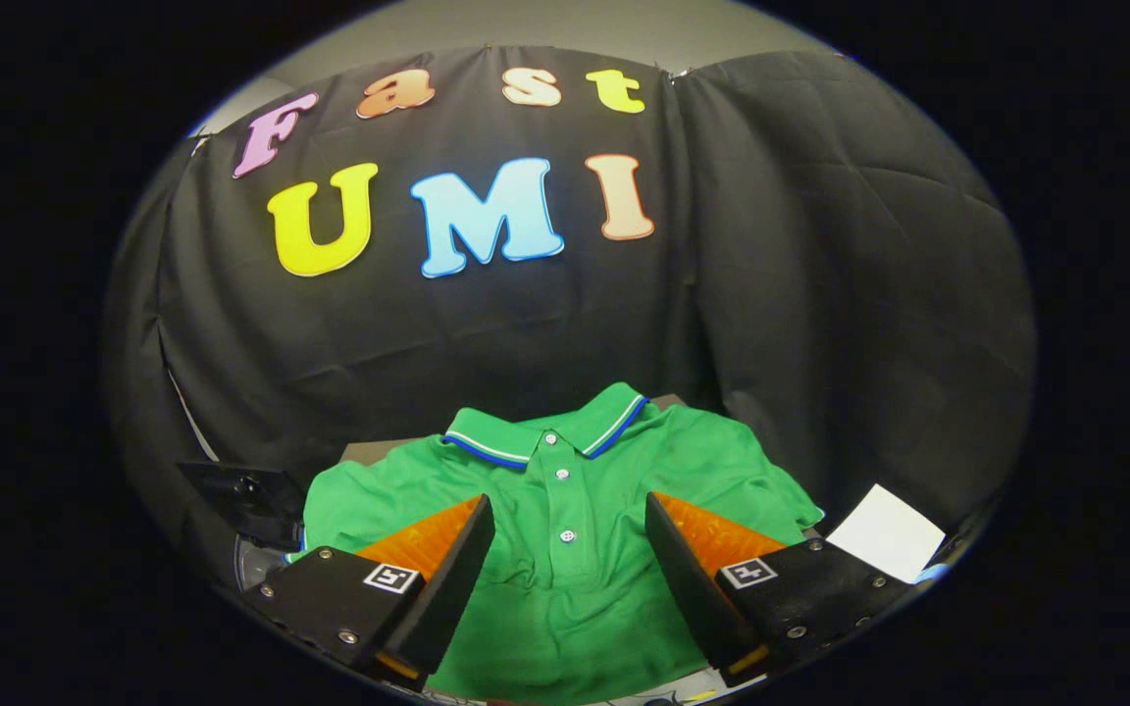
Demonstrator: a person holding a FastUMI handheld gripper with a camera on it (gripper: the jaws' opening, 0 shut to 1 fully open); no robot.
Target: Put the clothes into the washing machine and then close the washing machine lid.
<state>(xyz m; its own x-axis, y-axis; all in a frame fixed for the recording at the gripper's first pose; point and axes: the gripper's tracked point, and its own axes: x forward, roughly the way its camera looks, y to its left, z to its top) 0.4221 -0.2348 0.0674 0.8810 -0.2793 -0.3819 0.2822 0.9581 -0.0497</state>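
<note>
A green polo shirt (565,490) with a striped collar lies spread flat on a table, collar toward the black wall and buttons facing up. My gripper (570,510) hangs above the shirt's chest, open wide, with the button placket showing in the gap between the two fingers. Neither finger touches the cloth as far as I can see. To the left of the shirt, beyond the left finger, a dark object with a round rim (256,534) is partly in sight; I cannot tell whether it is the washing machine.
A white sheet of paper (884,534) lies on the table just right of the shirt, beyond the right finger. The black cloth wall (820,294) stands close behind the table. A strip of bare tabletop (379,449) shows behind the shirt's left shoulder.
</note>
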